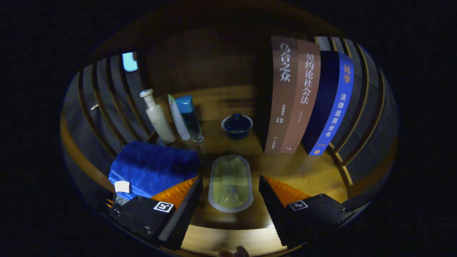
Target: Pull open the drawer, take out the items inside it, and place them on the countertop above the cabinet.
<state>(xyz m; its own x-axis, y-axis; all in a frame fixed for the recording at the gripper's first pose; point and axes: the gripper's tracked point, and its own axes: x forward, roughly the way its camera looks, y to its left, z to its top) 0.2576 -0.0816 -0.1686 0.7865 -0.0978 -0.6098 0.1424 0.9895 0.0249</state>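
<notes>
My gripper: jaws wide apart, nothing clamped; both fingers flank the pouch w/o touching it.
Pouch: flat oval sachet, yellow-green middle, pale grey sealed rim all round; looks translucent, a small bluish glint near its lower half. No print I can read on it.
Pouch posn: lies flat on the wooden countertop, between my fingers and just ahead of the tips, long axis running away from me.
Towel: deep blue, plush, folded, left of pouch, just beyond my left finger; small white tag at its near corner, writing too small to tell.
Bottles: white pump bottle, a slim white tube and a clear bottle w/ blue cap stand close together beyond the towel, all leaning in the fisheye. Labels not legible.
Lidded cup: dark blue, small knob lid, light rim, stands beyond the pouch, well apart from it.
Books: four upright spines right of the cup – two brownish, one dark navy, one bright blue. Chinese titles in pale and orange lettering; round mark at foot of the blue one.
Surround: slatted dark panels w/ wood-coloured edges on both sides, dim wooden back wall behind.
Light: low, warm; far shelf area mostly in shadow.
Markers: small square black-and-white code tags on top of each finger body.
</notes>
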